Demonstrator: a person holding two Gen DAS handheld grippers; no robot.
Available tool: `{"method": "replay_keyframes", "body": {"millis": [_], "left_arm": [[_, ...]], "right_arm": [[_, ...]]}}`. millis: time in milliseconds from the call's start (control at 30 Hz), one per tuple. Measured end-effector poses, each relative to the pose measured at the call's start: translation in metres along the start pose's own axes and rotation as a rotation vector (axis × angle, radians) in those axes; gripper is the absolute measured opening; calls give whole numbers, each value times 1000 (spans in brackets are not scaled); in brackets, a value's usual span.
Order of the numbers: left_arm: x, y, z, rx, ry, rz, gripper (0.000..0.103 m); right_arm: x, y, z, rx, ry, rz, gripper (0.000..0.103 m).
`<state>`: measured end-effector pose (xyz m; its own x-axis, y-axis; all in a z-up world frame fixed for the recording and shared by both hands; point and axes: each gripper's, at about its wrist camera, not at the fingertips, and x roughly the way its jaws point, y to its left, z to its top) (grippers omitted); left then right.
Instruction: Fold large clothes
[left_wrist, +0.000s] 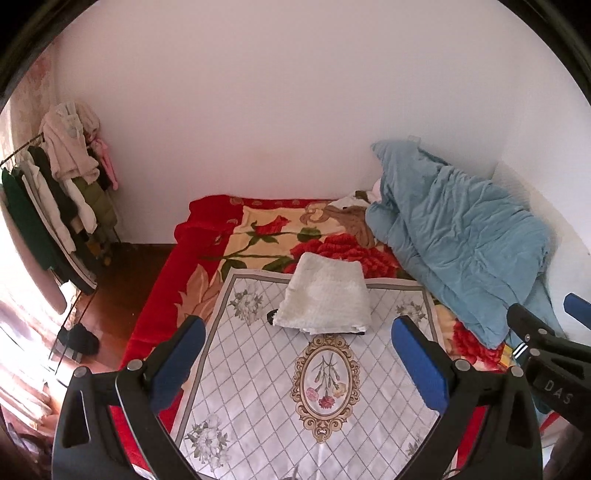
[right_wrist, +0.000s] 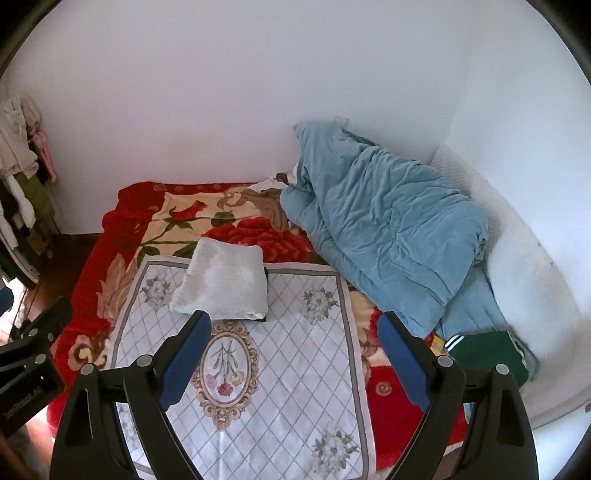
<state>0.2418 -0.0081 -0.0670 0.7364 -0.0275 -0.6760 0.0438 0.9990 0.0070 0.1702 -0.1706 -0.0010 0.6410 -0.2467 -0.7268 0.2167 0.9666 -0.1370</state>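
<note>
Currently both held above bed, nothing gripped. Left gripper (left_wrist: 297, 352) jaws spread wide, blue pads apart, empty. Right gripper (right_wrist: 293, 349) likewise spread wide, empty. Folded white garment (left_wrist: 325, 297) lying flat at far edge of white patterned cloth (left_wrist: 258, 387), something dark poking out beneath its near side. Patterned cloth spread over red floral blanket (left_wrist: 162, 295). Crumpled blue quilt (right_wrist: 384, 229) heaped right, against wall. Folded green garment (right_wrist: 487, 354) near right, just beside quilt. Clothes rack (left_wrist: 55, 192) far left.
</note>
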Motion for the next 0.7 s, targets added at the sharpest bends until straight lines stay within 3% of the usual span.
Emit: {"method": "replay_keyframes", "body": {"millis": [267, 700], "left_arm": [[-22, 2, -10, 1, -34, -1, 103], [-32, 0, -16, -3, -47, 4, 103]], "right_arm": [[-32, -2, -11, 5, -21, 7, 93], [-39, 1, -19, 5, -15, 46, 96]]}}
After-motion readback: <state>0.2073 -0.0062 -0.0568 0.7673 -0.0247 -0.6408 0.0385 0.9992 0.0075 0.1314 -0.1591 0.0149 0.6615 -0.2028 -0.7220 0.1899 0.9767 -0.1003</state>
